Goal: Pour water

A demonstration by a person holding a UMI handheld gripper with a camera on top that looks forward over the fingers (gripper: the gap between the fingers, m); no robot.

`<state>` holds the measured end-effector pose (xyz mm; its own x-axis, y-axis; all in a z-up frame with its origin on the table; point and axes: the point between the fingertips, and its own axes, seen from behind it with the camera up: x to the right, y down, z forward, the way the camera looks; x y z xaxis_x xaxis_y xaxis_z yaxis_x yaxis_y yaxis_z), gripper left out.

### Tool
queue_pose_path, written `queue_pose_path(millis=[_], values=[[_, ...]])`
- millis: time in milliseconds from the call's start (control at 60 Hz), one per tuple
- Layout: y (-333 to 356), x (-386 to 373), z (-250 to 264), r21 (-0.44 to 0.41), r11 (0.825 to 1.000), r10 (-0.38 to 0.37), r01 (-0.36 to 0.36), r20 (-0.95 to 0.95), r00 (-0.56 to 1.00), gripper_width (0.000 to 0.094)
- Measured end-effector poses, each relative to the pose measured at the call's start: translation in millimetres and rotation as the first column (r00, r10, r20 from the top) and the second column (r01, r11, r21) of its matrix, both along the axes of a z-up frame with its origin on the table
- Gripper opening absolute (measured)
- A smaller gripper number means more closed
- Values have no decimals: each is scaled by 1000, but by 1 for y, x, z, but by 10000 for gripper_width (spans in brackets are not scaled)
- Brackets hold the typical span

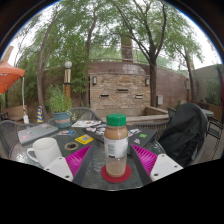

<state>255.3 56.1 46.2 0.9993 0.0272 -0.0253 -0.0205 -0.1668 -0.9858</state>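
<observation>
A clear bottle [116, 148] with an orange cap, a green band and a white label stands upright on a red coaster [103, 176] on the patio table [88, 170]. It holds a pale liquid in its lower part. My gripper [112, 162] is open. The bottle stands between the fingers, with a gap to the magenta pad [78, 158] on the left and to the pad [146, 157] on the right. A white mug [44, 152] stands on the table left of the left finger.
A teal pot [62, 119] with a plant stands further back on the left. Small flat items, one of them yellow [84, 140], lie behind the bottle. A black chair [186, 130] stands at the right. A stone wall [120, 90] and trees lie beyond.
</observation>
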Motion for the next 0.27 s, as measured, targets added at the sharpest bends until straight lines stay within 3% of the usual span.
queue_pose_path(millis=[267], values=[[-8,2,1,-13,1000,-8,8,-2,1000,836]])
